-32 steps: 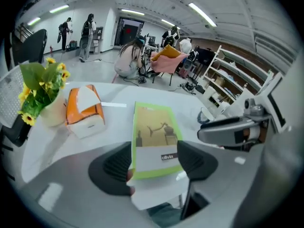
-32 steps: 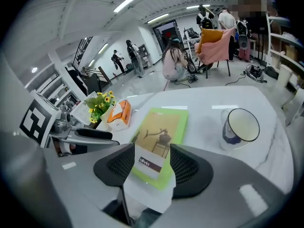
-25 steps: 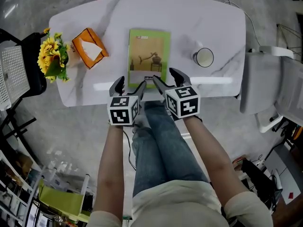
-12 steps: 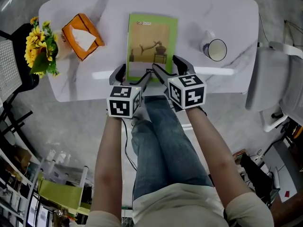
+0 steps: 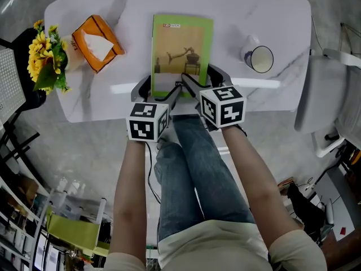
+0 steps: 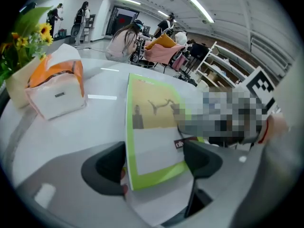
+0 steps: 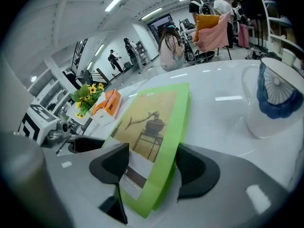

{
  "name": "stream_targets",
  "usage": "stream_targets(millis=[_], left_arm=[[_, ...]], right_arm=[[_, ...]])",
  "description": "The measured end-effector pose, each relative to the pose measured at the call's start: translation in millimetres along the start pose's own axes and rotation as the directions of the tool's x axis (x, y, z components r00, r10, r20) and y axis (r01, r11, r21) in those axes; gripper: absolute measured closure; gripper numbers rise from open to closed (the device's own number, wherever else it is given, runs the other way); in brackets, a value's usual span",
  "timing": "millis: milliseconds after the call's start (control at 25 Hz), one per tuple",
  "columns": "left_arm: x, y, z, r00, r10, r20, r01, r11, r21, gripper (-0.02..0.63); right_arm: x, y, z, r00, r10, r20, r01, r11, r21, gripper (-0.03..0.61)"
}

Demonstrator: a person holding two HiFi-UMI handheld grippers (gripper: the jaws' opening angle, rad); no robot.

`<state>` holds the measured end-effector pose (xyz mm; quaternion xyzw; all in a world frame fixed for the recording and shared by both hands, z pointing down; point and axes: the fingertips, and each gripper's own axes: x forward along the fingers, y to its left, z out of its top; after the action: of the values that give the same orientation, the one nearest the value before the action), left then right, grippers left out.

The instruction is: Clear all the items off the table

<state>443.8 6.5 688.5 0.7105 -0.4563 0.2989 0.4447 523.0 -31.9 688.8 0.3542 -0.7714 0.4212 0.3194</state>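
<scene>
A green-bordered book (image 5: pixel 180 49) lies flat on the white marble table (image 5: pixel 237 4), its near edge at the table's front. My left gripper (image 5: pixel 158 89) stands open astride the book's near left corner (image 6: pixel 152 127), and its pads do not press on it. My right gripper (image 5: pixel 200 79) is open too. Its jaws have just been opening a little, and the book's near right corner (image 7: pixel 152 122) lies between them. An orange tissue box (image 5: pixel 98 43), a vase of yellow flowers (image 5: pixel 48 58) and a white mug (image 5: pixel 258 56) also stand on the table.
The tissue box (image 6: pixel 54 87) and flowers are to the book's left, the mug (image 7: pixel 275 99) to its right. A grey chair (image 5: pixel 330 89) stands at the table's right end and a black one (image 5: pixel 17 78) at its left. People stand far behind.
Both grippers have come down and forward from the table's front edge, so that their jaws now straddle the book's near corners. In the last half second they have hardly moved.
</scene>
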Motion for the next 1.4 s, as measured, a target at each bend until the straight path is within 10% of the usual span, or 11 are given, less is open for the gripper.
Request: stream_targets(millis=[1400], left_arm=[[-79.5,18.5,13.2,0.988,-0.045,0.149,0.043,0.999,0.017,0.240]], right_arm=[[-37.5,77.3,35.4,0.986,-0.070,0.154,0.081,0.995,-0.065,0.284]])
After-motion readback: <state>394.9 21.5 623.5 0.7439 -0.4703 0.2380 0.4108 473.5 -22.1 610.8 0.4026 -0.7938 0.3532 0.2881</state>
